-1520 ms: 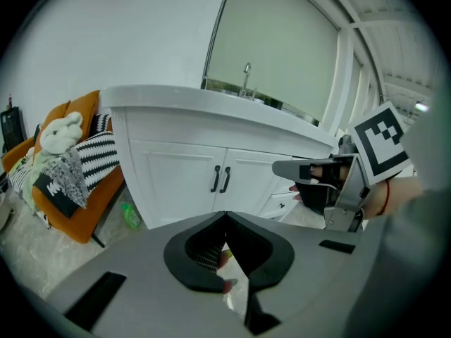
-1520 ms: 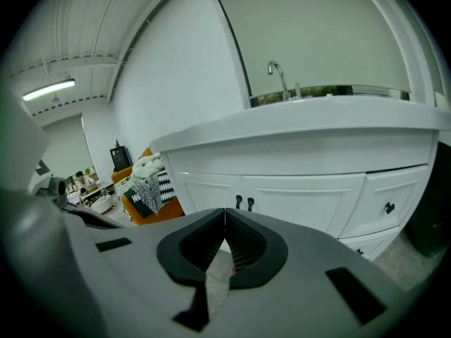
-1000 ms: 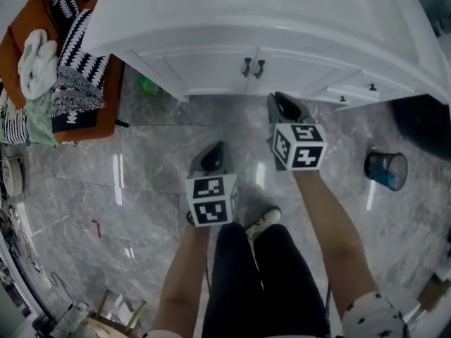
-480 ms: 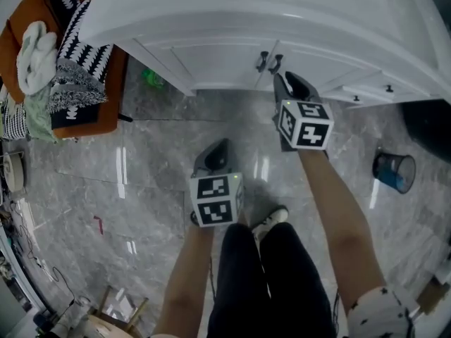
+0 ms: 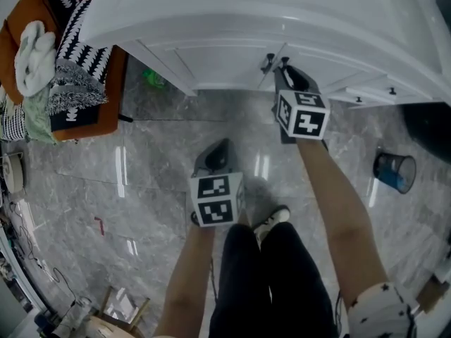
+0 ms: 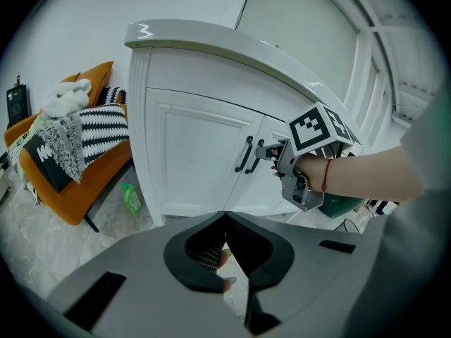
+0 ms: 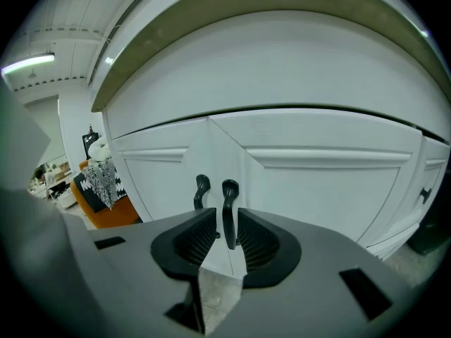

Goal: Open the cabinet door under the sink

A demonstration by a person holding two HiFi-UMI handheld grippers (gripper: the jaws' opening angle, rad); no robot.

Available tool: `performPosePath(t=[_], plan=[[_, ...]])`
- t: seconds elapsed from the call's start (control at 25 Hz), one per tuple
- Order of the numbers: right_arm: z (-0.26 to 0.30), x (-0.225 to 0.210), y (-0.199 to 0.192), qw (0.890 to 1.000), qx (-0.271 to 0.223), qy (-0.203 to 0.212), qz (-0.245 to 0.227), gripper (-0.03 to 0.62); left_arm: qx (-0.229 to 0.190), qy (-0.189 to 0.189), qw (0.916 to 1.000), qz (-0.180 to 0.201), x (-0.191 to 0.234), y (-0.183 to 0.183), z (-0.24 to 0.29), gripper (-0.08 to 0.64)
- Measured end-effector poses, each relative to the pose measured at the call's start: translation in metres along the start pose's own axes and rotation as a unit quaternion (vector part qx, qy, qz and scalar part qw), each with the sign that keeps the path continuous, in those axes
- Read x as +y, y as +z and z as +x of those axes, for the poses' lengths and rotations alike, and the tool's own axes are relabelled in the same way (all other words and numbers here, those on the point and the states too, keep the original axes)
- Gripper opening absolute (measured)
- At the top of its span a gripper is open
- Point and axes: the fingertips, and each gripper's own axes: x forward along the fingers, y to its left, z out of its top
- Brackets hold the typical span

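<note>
The white sink cabinet (image 5: 211, 55) has two doors that meet at a pair of black handles (image 5: 268, 63). My right gripper (image 5: 285, 69) is up at these handles. In the right gripper view its jaws (image 7: 225, 215) stand open around the right-hand handle (image 7: 229, 194), with thin gaps on both sides; the left-hand handle (image 7: 201, 191) stays outside them. My left gripper (image 5: 218, 148) hangs lower over the floor, shut and empty, its tips (image 6: 225, 217) meeting. From the left gripper view I see the right gripper (image 6: 278, 155) at the handles (image 6: 245, 153).
An orange chair (image 5: 106, 111) heaped with clothes stands left of the cabinet, and a green bottle (image 5: 150, 80) lies on the floor beside it. Drawers with small knobs (image 5: 392, 90) lie right of the doors. A blue bin (image 5: 392, 169) stands on the marble floor at right. The person's legs (image 5: 268, 280) are below.
My right gripper has moved up to the cabinet handles and its jaws have opened around the right-hand one. The left gripper has barely shifted.
</note>
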Motion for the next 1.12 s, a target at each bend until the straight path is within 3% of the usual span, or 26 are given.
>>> performPosePath(t=[0.52, 0.68, 1.12], plan=[[0.009, -0.008, 0.005, 0.999, -0.006, -0.046, 0.028, 0.081, 0.011, -0.004, 0.9999, -0.001, 0.008, 0.0, 0.007, 0.005], [0.008, -0.004, 0.006, 0.999, -0.008, -0.042, 0.012, 0.051, 0.013, -0.008, 0.9999, -0.002, 0.006, 0.001, 0.009, 0.005], [0.006, -0.004, 0.004, 0.999, -0.006, -0.038, 0.003, 0.046, 0.016, -0.014, 0.9998, -0.002, 0.003, 0.002, 0.013, 0.005]])
